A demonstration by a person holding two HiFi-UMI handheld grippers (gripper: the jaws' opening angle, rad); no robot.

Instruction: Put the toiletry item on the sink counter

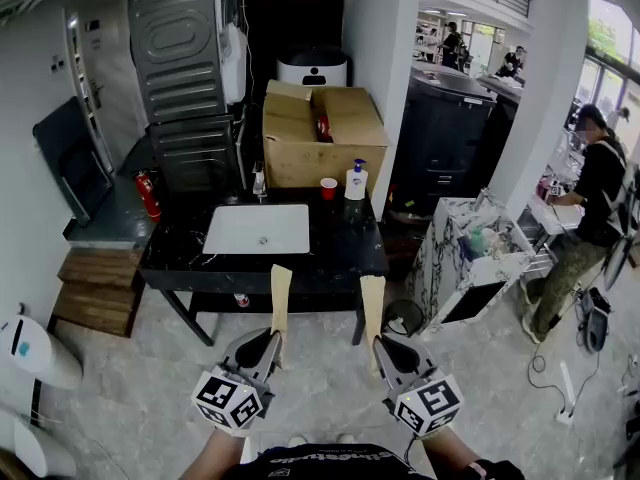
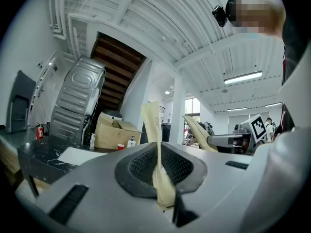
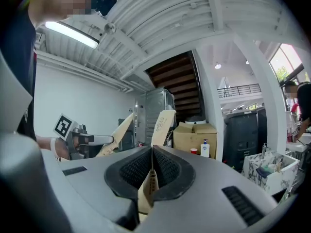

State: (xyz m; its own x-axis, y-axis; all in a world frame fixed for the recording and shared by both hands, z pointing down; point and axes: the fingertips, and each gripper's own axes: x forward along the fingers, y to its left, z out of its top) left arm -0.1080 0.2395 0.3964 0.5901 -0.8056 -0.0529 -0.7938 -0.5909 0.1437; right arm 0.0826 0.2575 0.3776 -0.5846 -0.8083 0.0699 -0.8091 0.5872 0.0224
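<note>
Bottom centre of the head view: left gripper and right gripper side by side, both level, tips toward the counter. Left jaws are together, tan-taped fingers flat against each other, nothing between them. Right jaws are the same, pressed together and empty. Both tips are short of the counter's front edge, over pale stone floor.

Mid frame: black marble counter with a white sink basin set left of centre. Faucet stands at the basin's back edge. Pump bottle is upright at the counter's back right. Red cup is just beside it on the left, not touching.

Left of the counter: stacked wooden steps and a red fire extinguisher. Right of the counter: marble-pattern bin, tilted, with small items inside that can't be made out.

Behind the counter: open cardboard box. Upper left: grey metal machines, stacked. Right edge: a person standing, leaning toward a table. Far upper right: more people, tiny.
</note>
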